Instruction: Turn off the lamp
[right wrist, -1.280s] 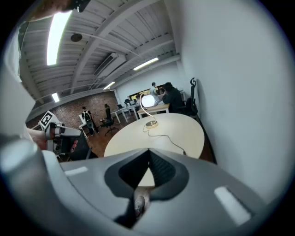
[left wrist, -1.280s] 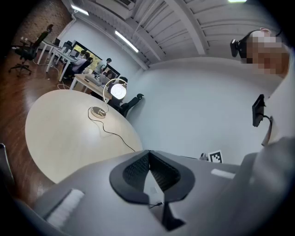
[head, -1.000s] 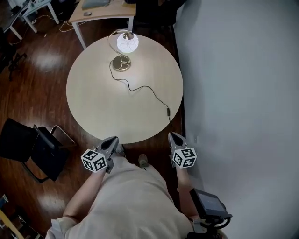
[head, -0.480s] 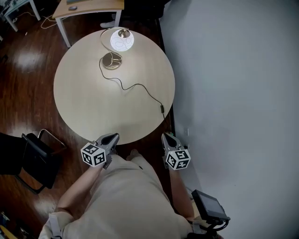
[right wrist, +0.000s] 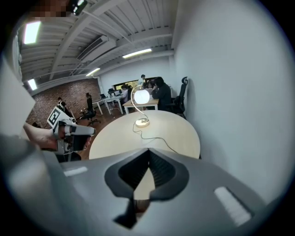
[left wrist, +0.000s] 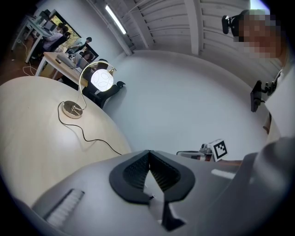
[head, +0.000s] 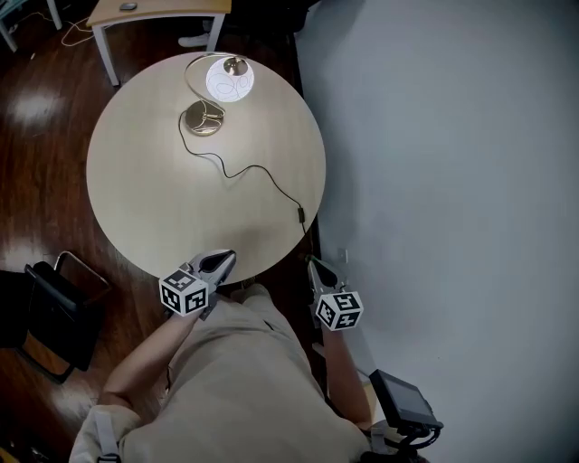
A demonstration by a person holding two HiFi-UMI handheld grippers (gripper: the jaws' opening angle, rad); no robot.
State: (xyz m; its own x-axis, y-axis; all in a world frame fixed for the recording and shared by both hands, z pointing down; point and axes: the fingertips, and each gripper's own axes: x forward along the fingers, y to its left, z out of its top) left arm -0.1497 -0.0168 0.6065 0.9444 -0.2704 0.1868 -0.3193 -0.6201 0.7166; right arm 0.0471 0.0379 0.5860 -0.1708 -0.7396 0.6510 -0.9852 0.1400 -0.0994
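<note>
Head view: the lamp [head: 228,80] stands lit at the far edge of the round table [head: 163,217], its globe glowing white above a round metal base. A thin black cord [head: 258,170] runs from the base across the tabletop to an inline switch [head: 300,215], which lies near the table's right rim by the wall [head: 452,181]. Both grippers are at the near rim, well apart from the lamp. The left gripper [head: 220,263] is just at the table's near edge, and the right gripper [head: 316,268] is beside the rim, on the near side of the switch. Left gripper view shows its jaws closed tip to tip with nothing between them, the lamp off to their left across the table. Right gripper view shows its jaws likewise pressed together and empty, aimed along the table with the lamp glowing at the far side. A dark chair [head: 54,312] stands on the wood floor [head: 36,136] left of the table, and a desk [head: 158,11] stands beyond it
</note>
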